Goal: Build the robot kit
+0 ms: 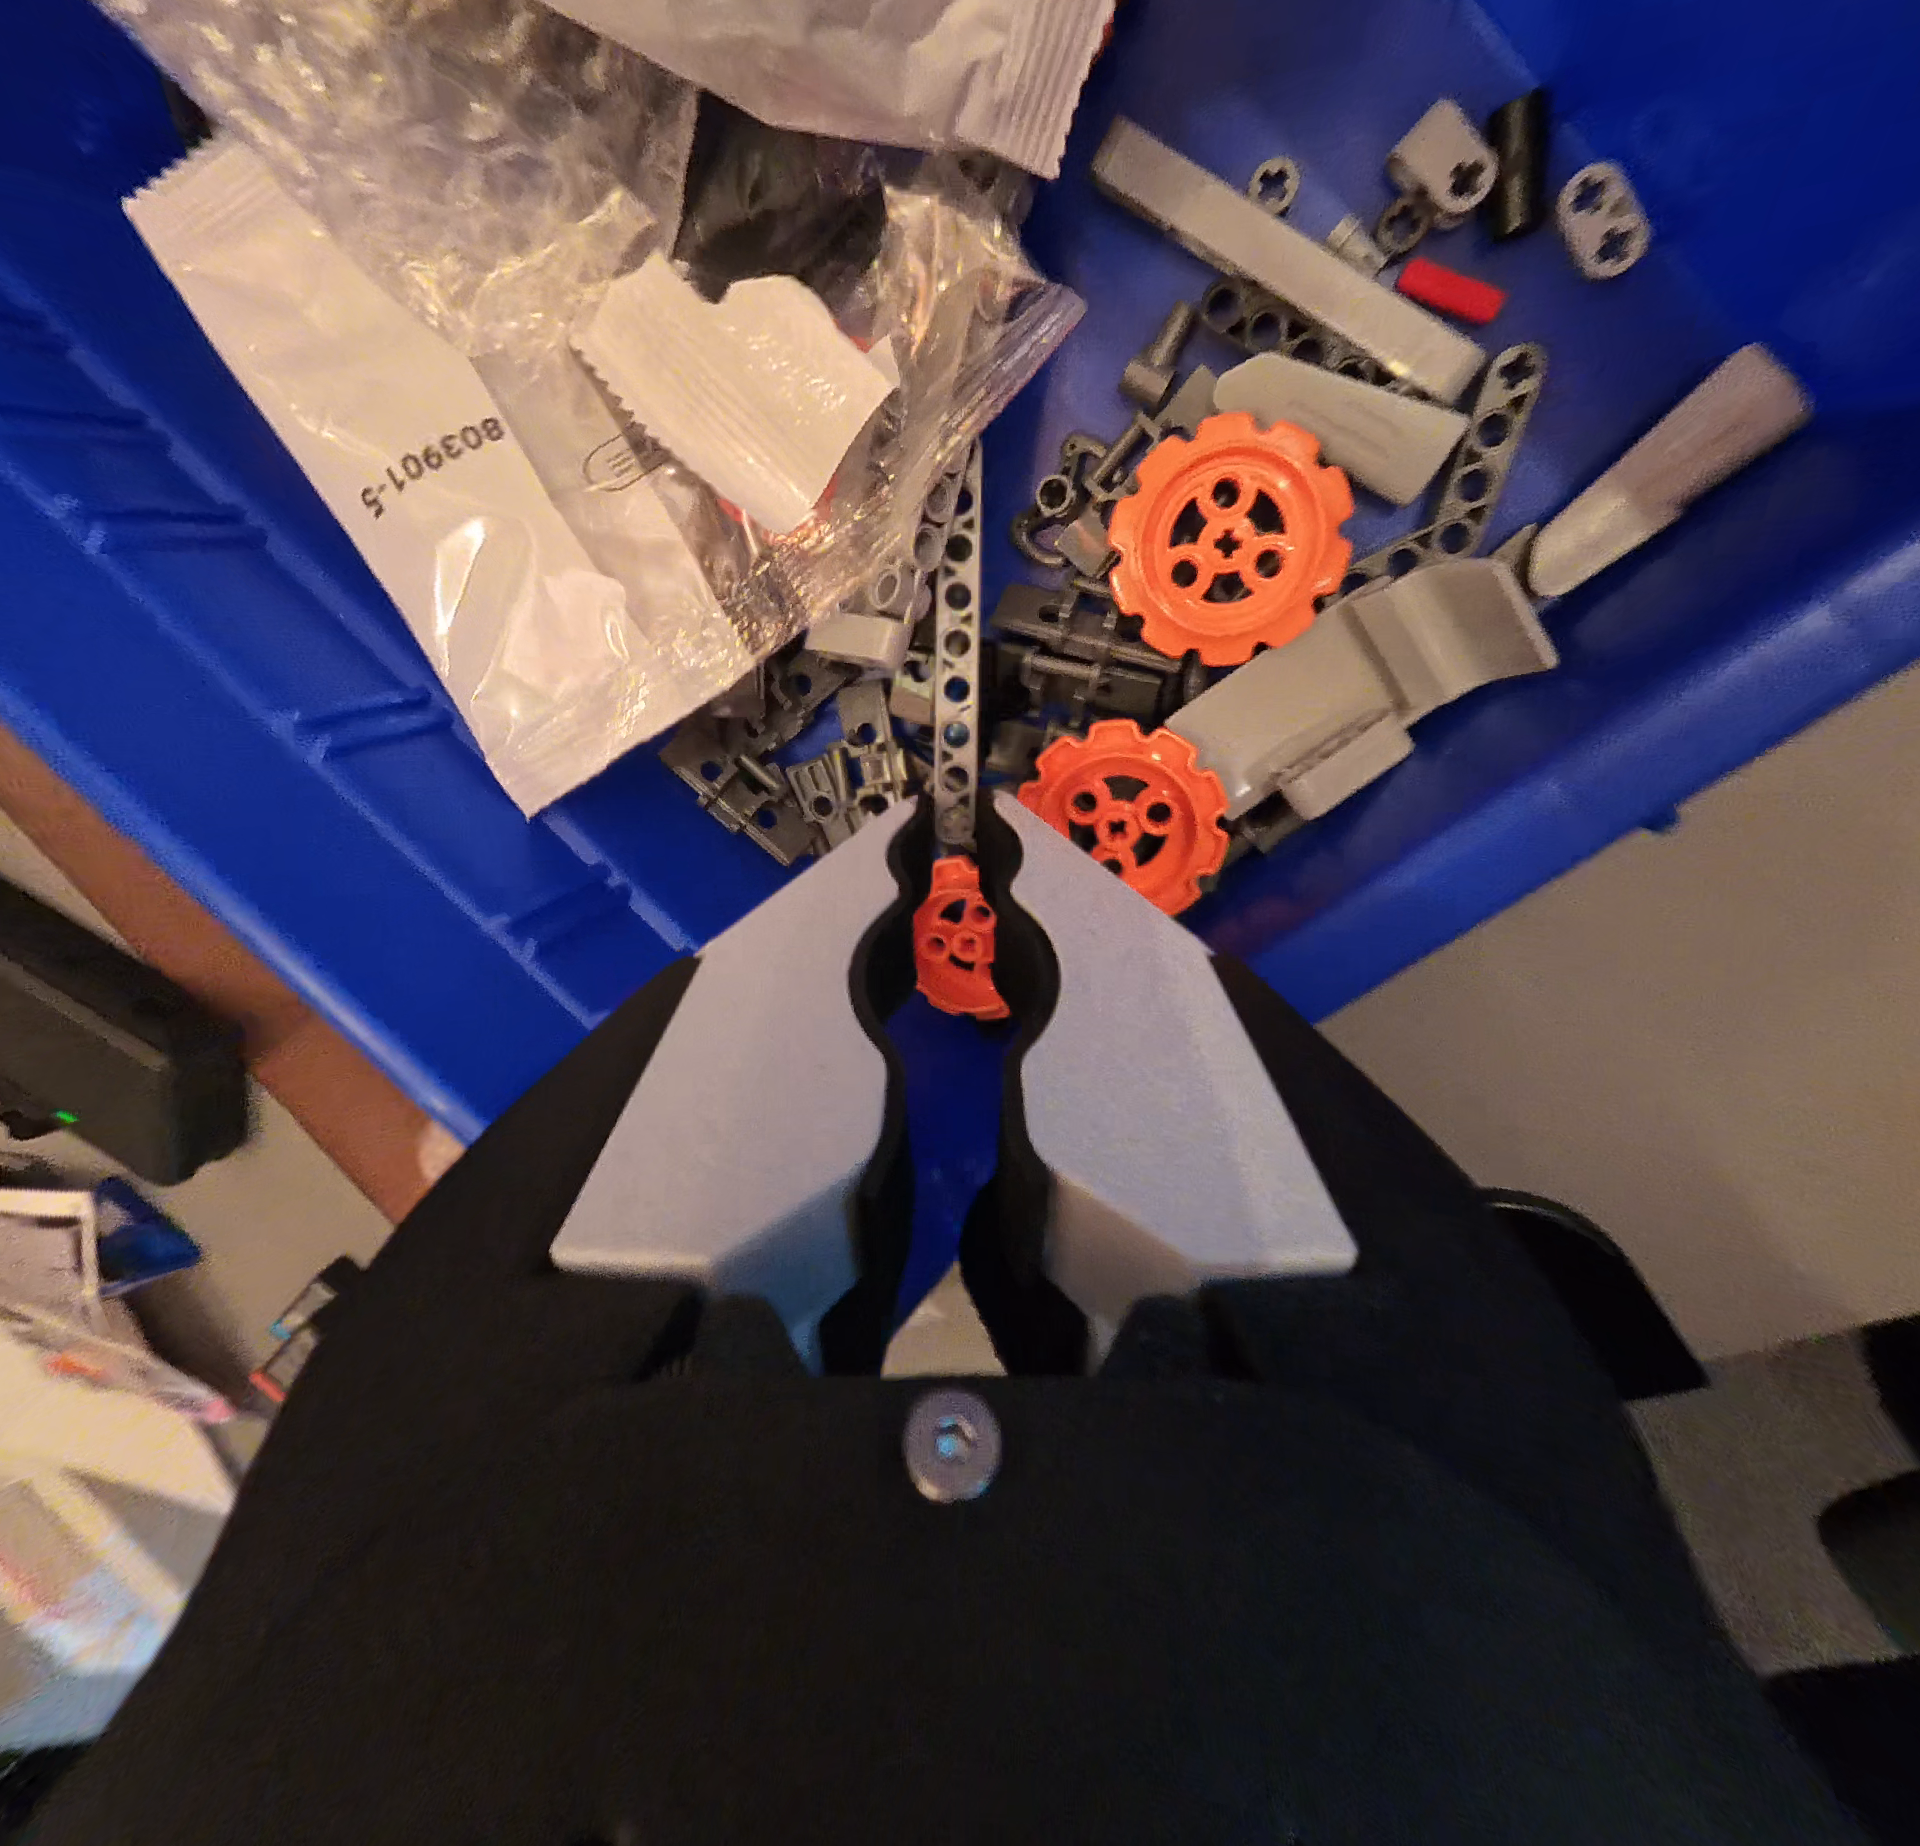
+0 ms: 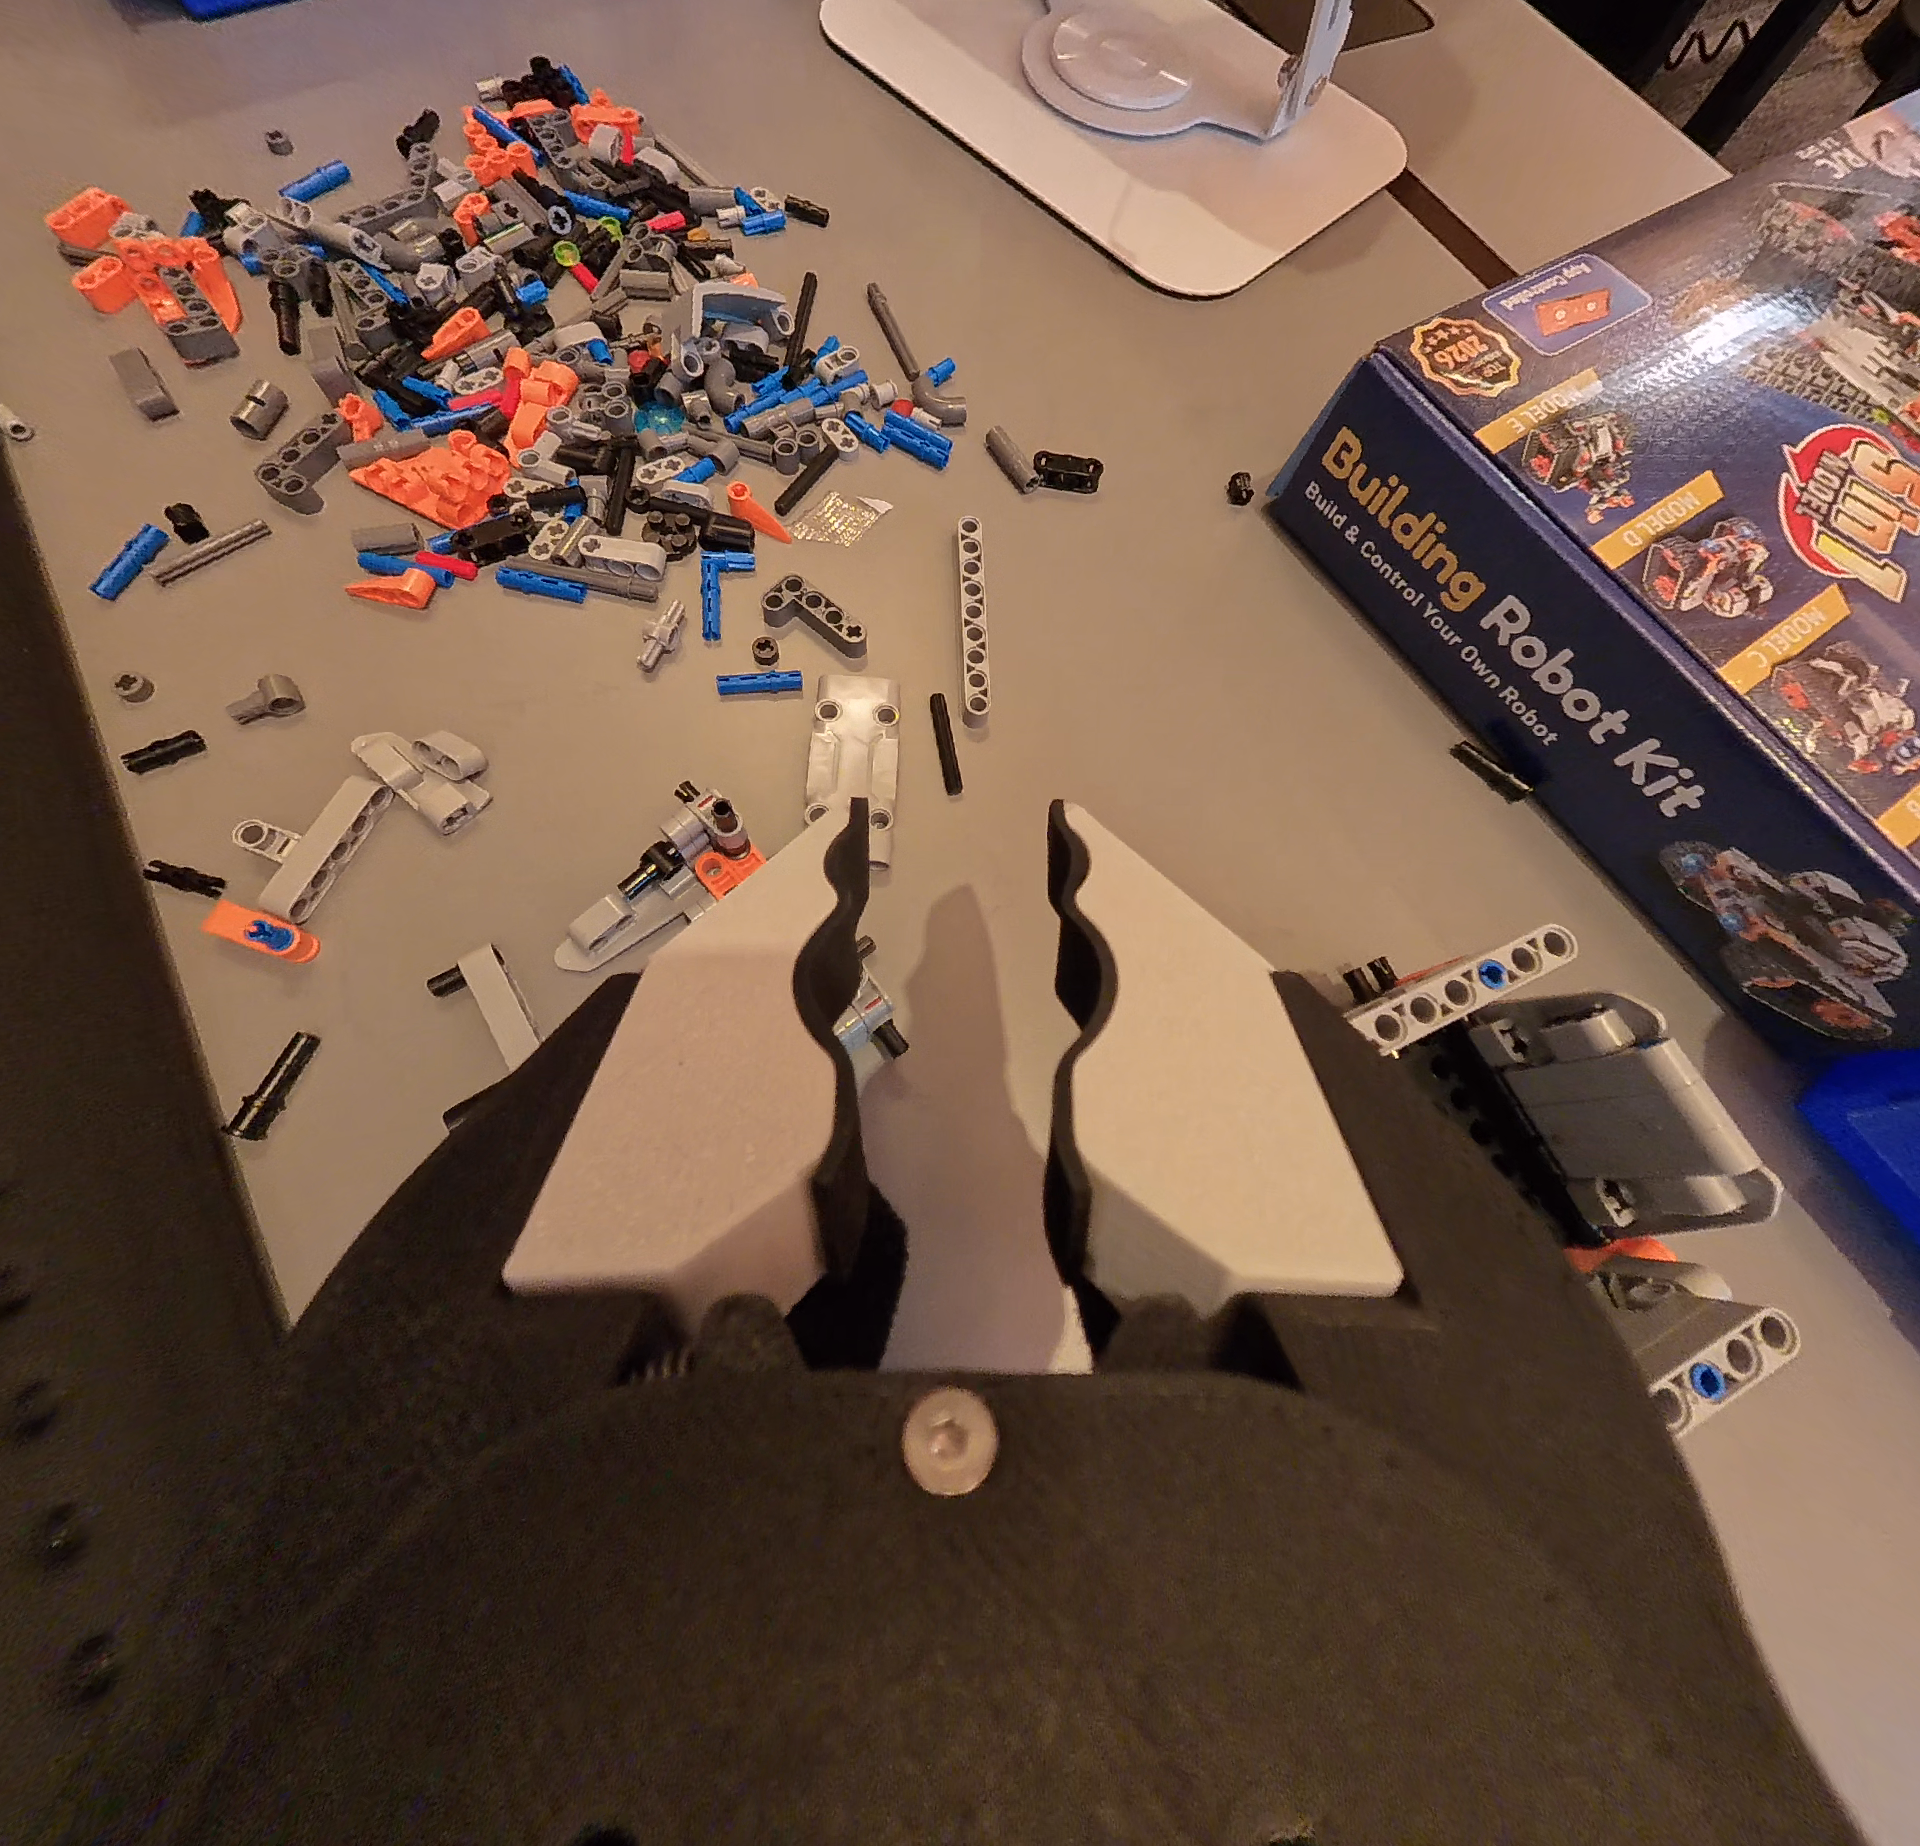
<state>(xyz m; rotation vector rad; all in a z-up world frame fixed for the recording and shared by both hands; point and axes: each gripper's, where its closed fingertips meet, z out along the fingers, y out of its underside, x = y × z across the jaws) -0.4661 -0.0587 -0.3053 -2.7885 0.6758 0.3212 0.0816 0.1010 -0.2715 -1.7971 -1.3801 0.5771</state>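
Observation:
My left gripper [image 1: 954,830] is over a blue bin [image 1: 312,716] and is shut on an orange gear wheel [image 1: 956,939], which stands edge-on between the pads. Its tips are at the end of a long grey holed beam [image 1: 956,643]. Two more orange gear wheels [image 1: 1231,539] [image 1: 1127,814] lie in the bin among grey parts. My right gripper [image 2: 956,820] is open and empty above a grey table [image 2: 1143,549]. A small grey piece with a black pin [image 2: 871,1027] lies under its left finger. A pale grey panel piece [image 2: 854,747] lies just ahead of the tips.
Clear and white plastic bags [image 1: 499,342] fill the bin's left side. A heap of orange, blue, black and grey parts [image 2: 520,362] lies at the table's far left. A dark blue kit box [image 2: 1662,570], a grey motor assembly [image 2: 1590,1100] and a white stand base [image 2: 1122,123] are on the right. The left gripper's tips are roughly 60 cm from the right gripper's.

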